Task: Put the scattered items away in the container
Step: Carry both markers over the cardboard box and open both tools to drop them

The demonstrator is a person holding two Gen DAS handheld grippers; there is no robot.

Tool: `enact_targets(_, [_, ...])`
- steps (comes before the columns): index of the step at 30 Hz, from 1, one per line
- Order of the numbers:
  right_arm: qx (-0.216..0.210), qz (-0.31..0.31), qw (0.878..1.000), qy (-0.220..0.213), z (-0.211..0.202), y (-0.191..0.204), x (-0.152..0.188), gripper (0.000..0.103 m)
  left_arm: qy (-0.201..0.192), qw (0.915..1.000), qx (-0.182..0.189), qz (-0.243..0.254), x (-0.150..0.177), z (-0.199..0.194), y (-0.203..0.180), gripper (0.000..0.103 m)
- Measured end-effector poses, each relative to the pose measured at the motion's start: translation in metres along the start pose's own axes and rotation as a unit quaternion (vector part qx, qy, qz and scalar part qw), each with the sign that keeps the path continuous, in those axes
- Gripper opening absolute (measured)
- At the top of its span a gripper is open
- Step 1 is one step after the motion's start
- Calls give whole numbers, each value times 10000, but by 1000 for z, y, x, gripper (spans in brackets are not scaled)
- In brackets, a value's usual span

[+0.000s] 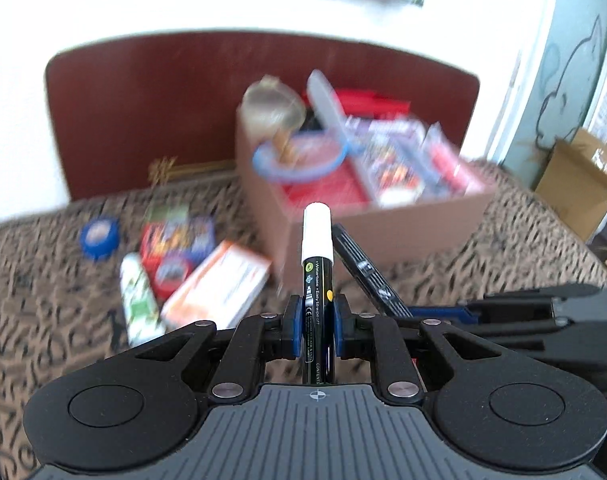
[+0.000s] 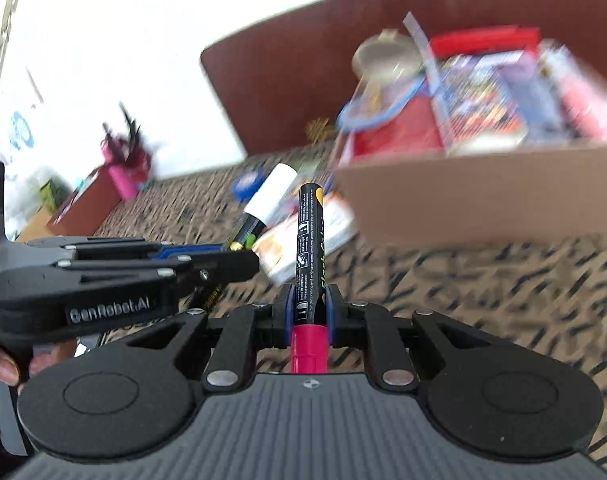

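**Inspector:** What was the state of progress?

**Assistant:** Partly done. The cardboard box on the patterned bed was already well filled: a jar, a blue-rimmed lid and several printed packets stood or lay inside. The left gripper was clenched on a white-capped marker, cap pointing away from the camera toward the box. The right gripper was clenched on a pink-capped marker, pink cap toward the camera. Both markers were held off the bed, near the box but not yet over it.

**Inspector:** What remained?

**Assistant:** Both markers were still to go in. On the bed left of the box lay a blue cap, a white tube, an orange-and-white carton and a red-and-blue packet.

**Inspector:** What could not be established?

**Assistant:** Both views were smeared, so labels and the exact contents of the box were unreadable. The near wall of the box hid its floor, so I could not judge how much room was left. The lower ends of both markers were hidden behind the gripper bodies. Only fingertips of the person showed, at the frame edges.
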State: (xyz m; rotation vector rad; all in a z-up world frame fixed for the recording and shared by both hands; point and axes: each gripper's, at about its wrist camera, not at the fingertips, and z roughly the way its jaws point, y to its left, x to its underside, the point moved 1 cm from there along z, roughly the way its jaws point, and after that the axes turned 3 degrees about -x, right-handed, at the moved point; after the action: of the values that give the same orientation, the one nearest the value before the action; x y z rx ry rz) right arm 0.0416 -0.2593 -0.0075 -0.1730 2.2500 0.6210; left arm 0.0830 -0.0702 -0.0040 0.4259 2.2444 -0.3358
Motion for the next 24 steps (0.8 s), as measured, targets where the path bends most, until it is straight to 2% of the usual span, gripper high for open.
enact_targets(5, [357,4,9982,-480,-21,-34,-37,18,-273,9989,387,-15,-56,14,-33,11])
enact_targets(8, [634,149,9952,-736,-30,-62,-63,18,-427,9979,487,-91,-91,28,-52,11])
enact_targets(12, [957,379,9898,-981,-31,-99,-95,18,-447,9973,548,-210,-125,60,-76,11])
enact_targets(18, [1392,539,9828,-1087,-11,-141,-121,18,-224,9953,714,-608,-147,121,-93,11])
enact_targets(24, [1473,604,9827,-950,9,-162,-128,18,-103,9952,688,-682,-152,158,-99,11])
